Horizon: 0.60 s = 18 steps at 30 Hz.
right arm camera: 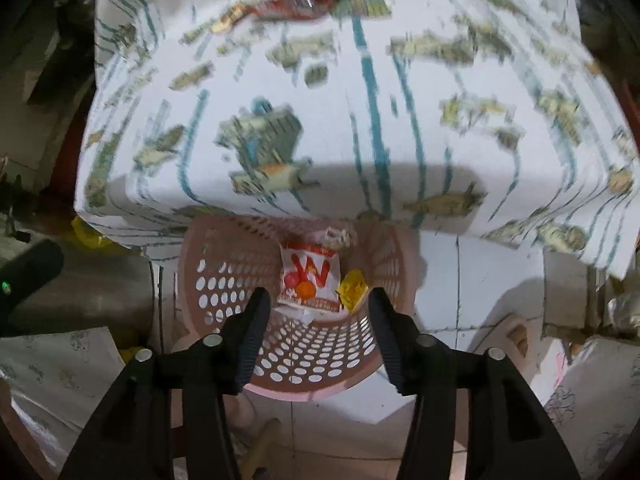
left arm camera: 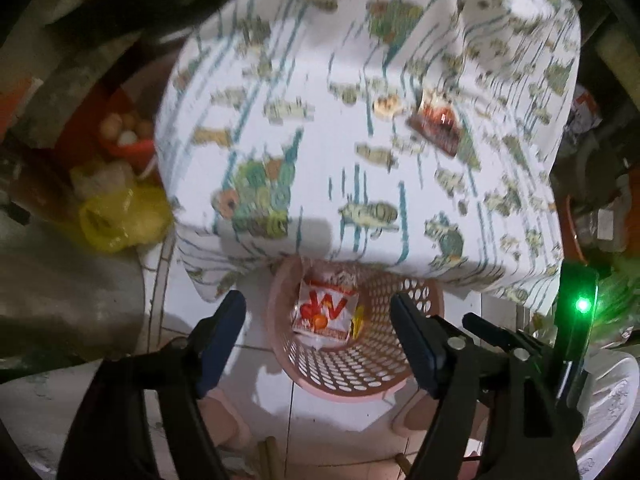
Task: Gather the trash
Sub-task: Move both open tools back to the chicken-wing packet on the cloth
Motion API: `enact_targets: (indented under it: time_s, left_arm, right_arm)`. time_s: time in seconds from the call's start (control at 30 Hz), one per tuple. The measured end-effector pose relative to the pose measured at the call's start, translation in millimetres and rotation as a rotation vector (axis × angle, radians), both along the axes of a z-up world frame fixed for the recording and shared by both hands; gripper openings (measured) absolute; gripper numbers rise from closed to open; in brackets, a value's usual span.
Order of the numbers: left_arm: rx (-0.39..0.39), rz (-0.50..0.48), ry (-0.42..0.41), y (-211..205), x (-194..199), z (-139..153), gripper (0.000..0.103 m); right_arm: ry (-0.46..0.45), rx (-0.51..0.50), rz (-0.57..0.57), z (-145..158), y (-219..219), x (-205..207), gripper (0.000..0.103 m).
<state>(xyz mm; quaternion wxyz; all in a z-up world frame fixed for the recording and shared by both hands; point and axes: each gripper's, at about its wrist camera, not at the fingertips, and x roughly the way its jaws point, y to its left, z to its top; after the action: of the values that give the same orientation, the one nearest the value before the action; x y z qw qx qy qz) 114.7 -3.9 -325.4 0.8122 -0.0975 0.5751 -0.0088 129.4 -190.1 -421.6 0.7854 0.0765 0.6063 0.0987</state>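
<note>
Two grippers hang side by side over the floor, both tipped forward and down toward a pink perforated basket point(left arm camera: 356, 360) tucked at the edge of a table draped in a white patterned cloth point(left arm camera: 320, 80). Starting from the left, a yellow plastic bag point(left arm camera: 120, 216) slumps on the floor well off to the left gripper's point(left arm camera: 320, 336) left side. That gripper's blue-padded fingers point(left arm camera: 222, 336) are spread wide with nothing between them, framing the basket just ahead and below. Inside the basket lies a white and red wrapper point(left arm camera: 324, 314), with a small yellow wrapper point(right arm camera: 352, 290) just beside it on the right. Farther ahead, up on the cloth, a dark red wrapper point(left arm camera: 438, 124) rests beyond a small orange scrap point(left arm camera: 386, 105), both blurred. The right gripper point(right arm camera: 320, 320) points the same way, its black ribbed fingers point(right arm camera: 254, 336) also parted and empty, straddling the basket's near rim with the two wrappers directly between and beyond the tips.
</note>
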Motion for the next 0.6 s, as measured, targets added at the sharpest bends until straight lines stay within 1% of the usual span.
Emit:
enact_targets:
  time_s: [0.1,0.13,0.2,0.27,0.33,0.4,0.5,0.57,0.6]
  left_arm:
    - [0.026,0.01,-0.057,3.0,-3.4,16.6,0.079]
    - [0.037,0.012,-0.08,4.0,-4.5,23.4,0.083]
    - [0.047,0.015,-0.119,5.3,-6.8,34.7,0.086]
    - [0.044,0.019,-0.156,8.1,-10.2,47.4,0.088]
    - [0.035,0.03,-0.195,12.1,-13.6,61.0,0.093]
    - [0.032,0.038,-0.221,15.1,-16.1,70.8,0.094]
    - [0.026,0.056,-0.27,20.7,-20.2,91.3,0.096]
    - [0.035,0.062,-0.309,23.2,-22.1,106.6,0.1]
    - [0.048,0.063,-0.331,23.2,-22.1,114.6,0.102]
  right_arm:
    - [-0.066,-0.014,0.007,21.0,2.8,-3.3,0.059]
    - [-0.09,-0.021,0.01,28.3,3.4,-4.6,0.06]
    - [-0.141,-0.034,0.012,42.2,3.3,-7.2,0.064]
    - [-0.181,-0.036,0.01,54.5,2.3,-9.0,0.068]
    - [-0.225,-0.041,0.005,69.9,1.2,-11.0,0.069]
    - [-0.273,-0.057,-0.002,84.9,1.4,-13.9,0.07]
    - [-0.352,-0.079,-0.006,111.4,-2.3,-17.5,0.075]
    - [-0.4,-0.086,-0.005,127.9,-5.5,-19.1,0.082]
    - [-0.437,-0.089,-0.007,141.5,-8.2,-19.3,0.085]
